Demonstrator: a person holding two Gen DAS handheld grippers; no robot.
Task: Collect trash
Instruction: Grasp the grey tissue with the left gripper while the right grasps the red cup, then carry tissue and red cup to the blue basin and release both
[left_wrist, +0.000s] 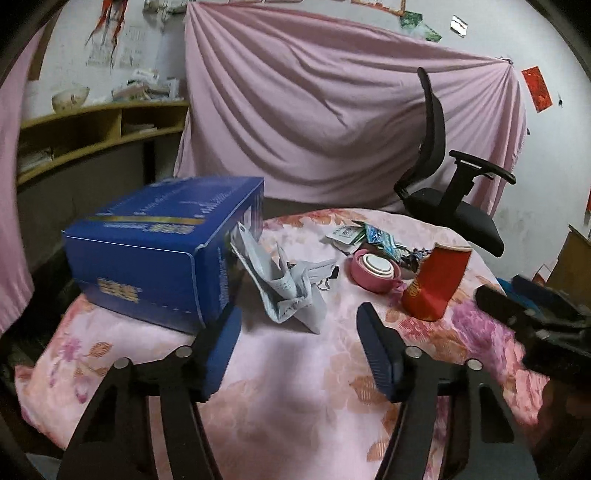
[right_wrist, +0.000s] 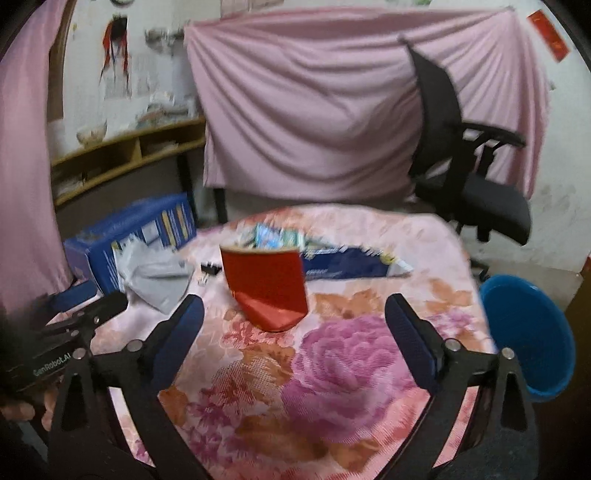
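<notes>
Left wrist view gives me the flowered tablecloth (left_wrist: 280, 369) with my left gripper (left_wrist: 299, 325) hanging over a bare patch of it, jaws apart and nothing between them. Just ahead of its fingers lies the crumpled grey paper (left_wrist: 284, 288), resting against the open end of the blue box (left_wrist: 155, 251) on the left side of the table. To the right of the paper I see a pink round container (left_wrist: 373, 269), and beside that the red paper cup (left_wrist: 436, 280), squashed and leaning. Some small wrappers (left_wrist: 369, 236) lie behind them near the far edge. A black office chair (left_wrist: 443, 184) stands beyond the table, in front of a pink draped sheet (left_wrist: 332, 110).

From the right wrist view, blurred, my right gripper (right_wrist: 293, 314) is released too, its jaws wide and empty, and the red cup sits straight ahead between the fingertips' lines but clear of them. A blue basin (right_wrist: 532, 339) shows off the table's right edge. The left gripper shows at the left edge of this view.
</notes>
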